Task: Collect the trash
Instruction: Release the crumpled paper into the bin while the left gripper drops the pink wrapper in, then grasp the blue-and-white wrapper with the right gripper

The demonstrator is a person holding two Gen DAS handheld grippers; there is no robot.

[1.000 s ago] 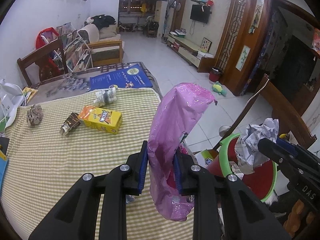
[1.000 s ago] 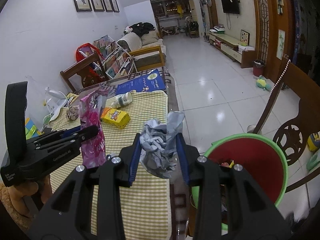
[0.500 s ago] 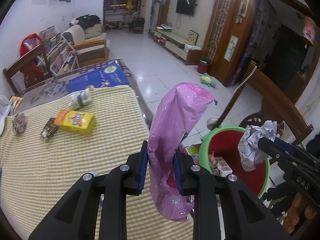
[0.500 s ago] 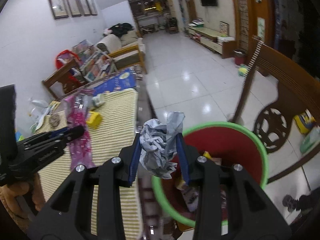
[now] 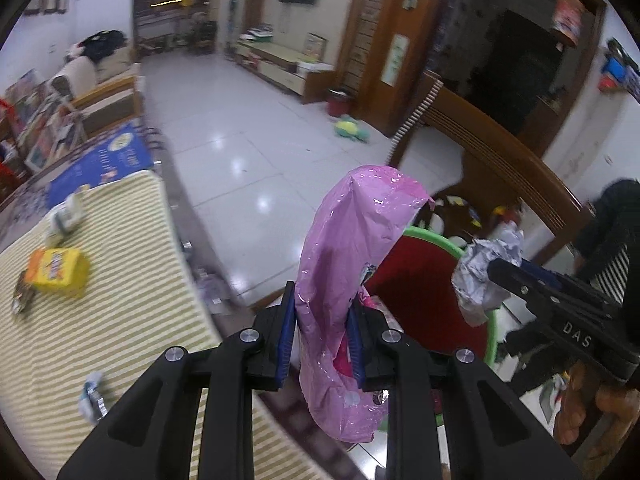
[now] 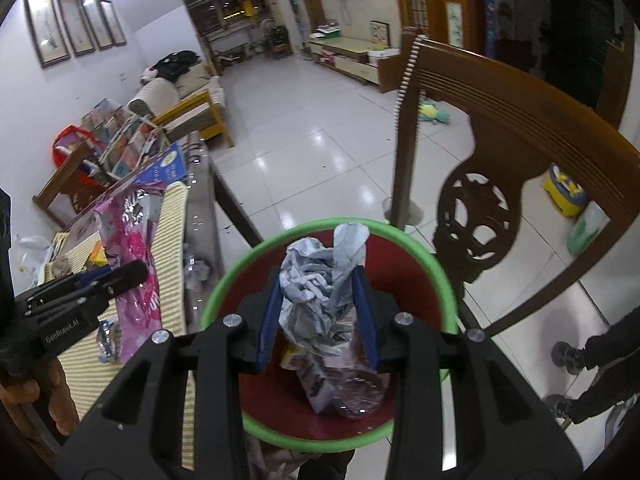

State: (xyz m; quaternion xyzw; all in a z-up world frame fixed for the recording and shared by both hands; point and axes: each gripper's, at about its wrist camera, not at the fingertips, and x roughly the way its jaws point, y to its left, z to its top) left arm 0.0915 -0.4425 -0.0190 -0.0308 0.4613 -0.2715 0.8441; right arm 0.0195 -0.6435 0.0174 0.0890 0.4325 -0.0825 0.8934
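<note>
- Left gripper [image 5: 321, 334] is clamped tight on a crinkly pink plastic wrapper [image 5: 352, 264], which sticks up between the blue pads and sags below them, right at the counter's [image 5: 120, 320] edge.
- Right gripper [image 6: 318, 316] has its jaws pinched on a crumpled grey-white paper wad [image 6: 320, 288], hanging straight over the round red bin with a green rim [image 6: 400, 240]. There's already some packaging down in that bin.
- Readable text: "DAS" on the right gripper's body in the left view, and something like "GenRobot.AI" on the left gripper's side in the right view.
- On the green-and-cream striped cloth, a yellow snack box [image 5: 58, 274] lies there; its print is too blurry to read.
- A carved wooden chair [image 6: 520, 152] stands just beside the bin.
</note>
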